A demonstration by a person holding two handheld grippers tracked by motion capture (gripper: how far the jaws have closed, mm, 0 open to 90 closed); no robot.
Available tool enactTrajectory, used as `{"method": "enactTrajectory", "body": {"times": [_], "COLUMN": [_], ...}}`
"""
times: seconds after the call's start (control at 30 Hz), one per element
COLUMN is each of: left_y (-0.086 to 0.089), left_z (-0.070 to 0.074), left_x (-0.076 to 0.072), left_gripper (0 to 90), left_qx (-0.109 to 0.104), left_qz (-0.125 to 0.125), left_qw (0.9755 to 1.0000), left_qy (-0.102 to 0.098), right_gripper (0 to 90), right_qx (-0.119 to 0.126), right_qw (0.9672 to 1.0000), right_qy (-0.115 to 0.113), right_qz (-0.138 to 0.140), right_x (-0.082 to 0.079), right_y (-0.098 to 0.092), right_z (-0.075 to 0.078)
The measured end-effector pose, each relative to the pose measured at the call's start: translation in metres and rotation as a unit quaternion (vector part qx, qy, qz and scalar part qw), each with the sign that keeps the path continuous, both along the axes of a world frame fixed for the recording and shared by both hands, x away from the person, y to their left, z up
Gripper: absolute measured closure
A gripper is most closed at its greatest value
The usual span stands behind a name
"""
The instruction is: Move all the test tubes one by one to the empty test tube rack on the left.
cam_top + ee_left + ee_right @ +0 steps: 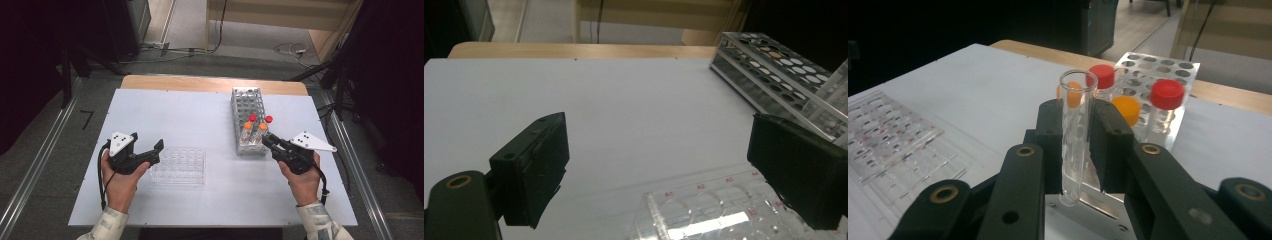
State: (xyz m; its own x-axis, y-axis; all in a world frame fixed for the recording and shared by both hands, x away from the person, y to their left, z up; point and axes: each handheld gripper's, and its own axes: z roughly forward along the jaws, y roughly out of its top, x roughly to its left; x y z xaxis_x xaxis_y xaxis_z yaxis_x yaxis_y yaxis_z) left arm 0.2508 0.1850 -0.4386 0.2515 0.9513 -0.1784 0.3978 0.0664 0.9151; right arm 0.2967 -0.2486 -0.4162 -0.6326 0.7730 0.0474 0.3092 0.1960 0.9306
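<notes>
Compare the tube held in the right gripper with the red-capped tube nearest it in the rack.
The held tube has no cap and an open rim; the red-capped tube is closed. The held tube is clamped upright between the right gripper fingers, in front of the rack; the red-capped one stands in a rack hole. Both are clear and upright.

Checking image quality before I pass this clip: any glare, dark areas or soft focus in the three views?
High view: table evenly lit, surroundings dark, overall soft. Left gripper view: bright glare strip on the clear well plate; the near black claw blurs. Right gripper view: the open glass tube held in that claw is sharp, while the capped tubes behind and the well plate at left go soft; upper left is black.
</notes>
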Motion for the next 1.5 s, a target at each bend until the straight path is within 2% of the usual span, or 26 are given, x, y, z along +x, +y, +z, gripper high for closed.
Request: {"method": "enactTrajectory", "body": {"times": [0.37,0.73,1.0,1.27,1.37,1.43,1.5], "left_y": [-0.026,-0.063,-0.094,-0.124,-0.134,-0.139,-0.143], "left_z": [0.008,0.019,0.019,0.022,0.024,0.025,0.024], "left_x": [0.011,0.02,0.026,0.027,0.026,0.026,0.027], "left_gripper": [13.5,15.6,15.8,18.1,22.1,28.0,33.5], "left_qx": [0.009,0.014,0.016,0.014,0.015,0.018,0.022], "left_qz": [-0.039,-0.093,-0.134,-0.176,-0.189,-0.195,-0.201], "left_qw": [0.9992,0.9955,0.9908,0.9843,0.9819,0.9806,0.9793], "left_qy": [0.002,-0.005,-0.005,-0.01,-0.01,-0.016,-0.013], "right_gripper": [73.0,73.0,73.0,73.1,73.1,73.1,73.1], "right_qx": [-0.013,-0.022,-0.03,-0.038,-0.036,-0.037,-0.039], "right_qw": [0.999,0.9969,0.9961,0.9955,0.9957,0.9955,0.9952], "right_qy": [0.017,0.021,0.024,0.019,0.016,0.016,0.014], "right_qz": [0.039,0.072,0.08,0.084,0.084,0.086,0.089], "right_x": [-0.003,-0.005,-0.003,-0.005,-0.007,-0.007,-0.008], "right_y": [0.031,0.06,0.07,0.077,0.08,0.081,0.083], "right_z": [-0.012,-0.016,-0.021,-0.025,-0.026,-0.026,-0.027]}}
